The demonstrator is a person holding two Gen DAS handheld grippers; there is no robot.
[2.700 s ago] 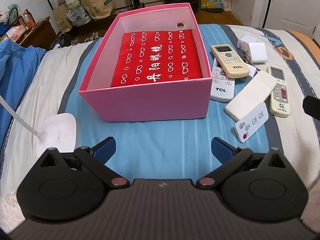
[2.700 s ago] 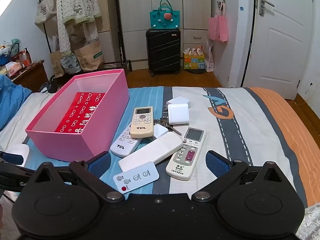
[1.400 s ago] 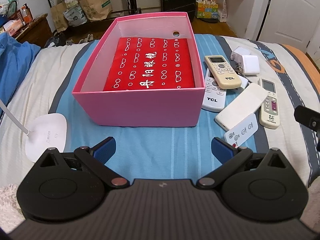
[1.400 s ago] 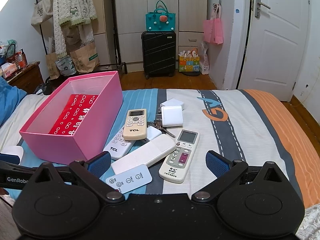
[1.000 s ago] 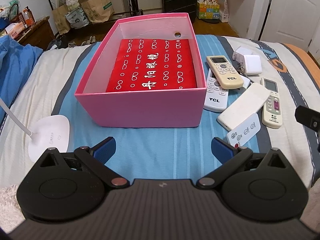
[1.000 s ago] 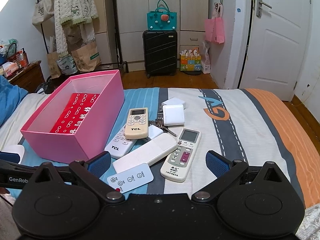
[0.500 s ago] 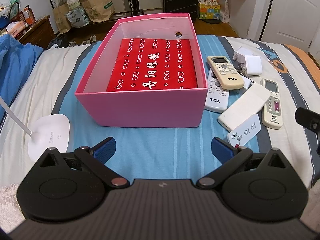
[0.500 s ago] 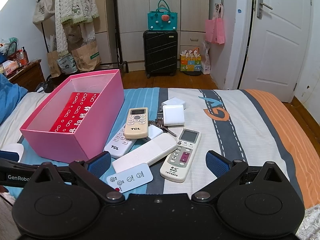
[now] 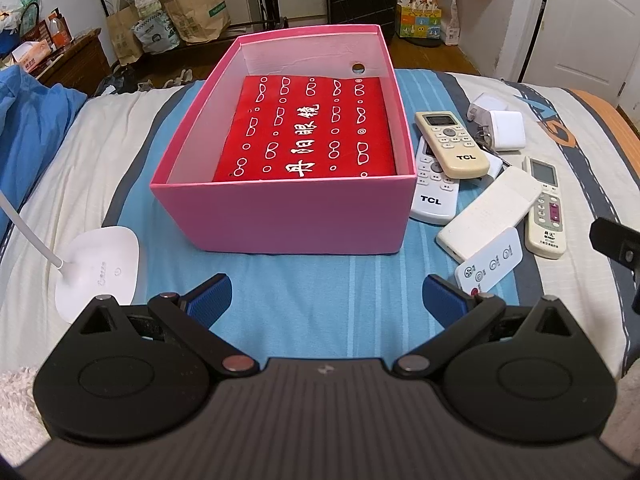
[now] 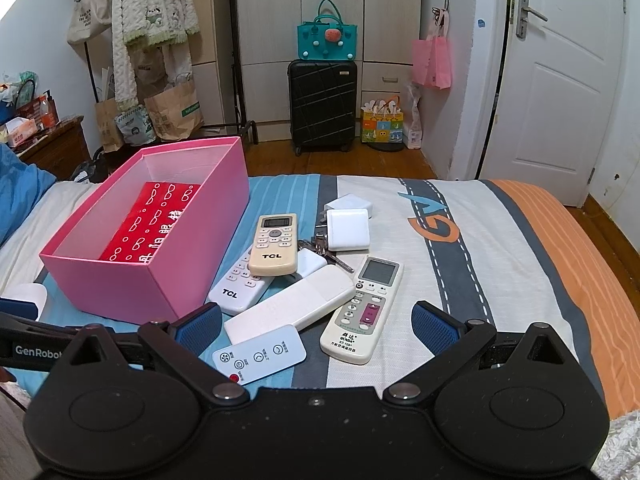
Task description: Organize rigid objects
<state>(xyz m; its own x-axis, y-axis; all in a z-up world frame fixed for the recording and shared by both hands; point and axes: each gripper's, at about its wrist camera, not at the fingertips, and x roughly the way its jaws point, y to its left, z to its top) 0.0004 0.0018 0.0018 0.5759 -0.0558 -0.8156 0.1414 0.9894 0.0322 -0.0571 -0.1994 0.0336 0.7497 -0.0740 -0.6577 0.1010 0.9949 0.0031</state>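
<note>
An open pink box (image 9: 288, 216) (image 10: 120, 284) stands on the bed with a red packet (image 9: 312, 132) flat inside. Right of it lie several remotes: a beige TCL remote (image 10: 274, 244) on a white TCL remote (image 10: 236, 286), a plain white remote (image 10: 290, 306), a buttoned white remote (image 10: 362, 310) and a thin card remote (image 10: 258, 354). White chargers (image 10: 347, 230) and keys lie behind them. My left gripper (image 9: 326, 300) is open and empty before the box. My right gripper (image 10: 316, 326) is open and empty above the near remotes.
A white lamp base (image 9: 98, 268) with a bent neck stands left of the box. A blue blanket (image 9: 28, 128) lies at the far left. The bed's striped cover (image 10: 500, 240) stretches right. A suitcase (image 10: 322, 104) and bags stand on the floor beyond.
Both grippers have shifted only slightly; the views hover almost still. Nothing on the bed has moved.
</note>
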